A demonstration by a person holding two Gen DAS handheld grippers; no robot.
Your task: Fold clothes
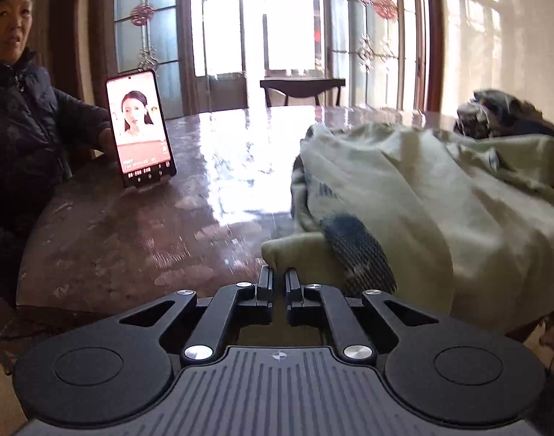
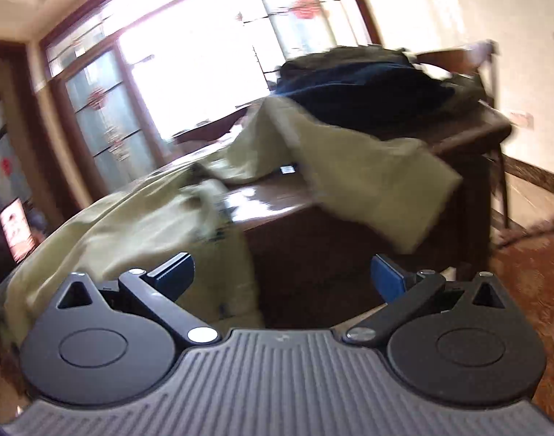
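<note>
A pale green garment (image 1: 404, 189) lies crumpled on the glossy brown table (image 1: 149, 239), with a dark patterned patch (image 1: 357, 250) showing on its near side. My left gripper (image 1: 279, 272) is shut on the garment's near corner, which bunches up right at the fingertips. In the blurred right wrist view the same garment (image 2: 131, 225) spreads over the table (image 2: 262, 196), and one part (image 2: 368, 181) hangs over the edge. My right gripper (image 2: 282, 272) is wide open with nothing between its blue pads (image 2: 386, 279). It hovers off the table's edge, just right of the cloth.
A person in a dark jacket (image 1: 19, 116) sits at the left, holding a lit phone (image 1: 140, 127) upright on the table. Dark clothes (image 2: 368, 87) are heaped at the far end, near a wooden chair (image 2: 491, 72). A patterned rug (image 2: 531, 272) covers the floor.
</note>
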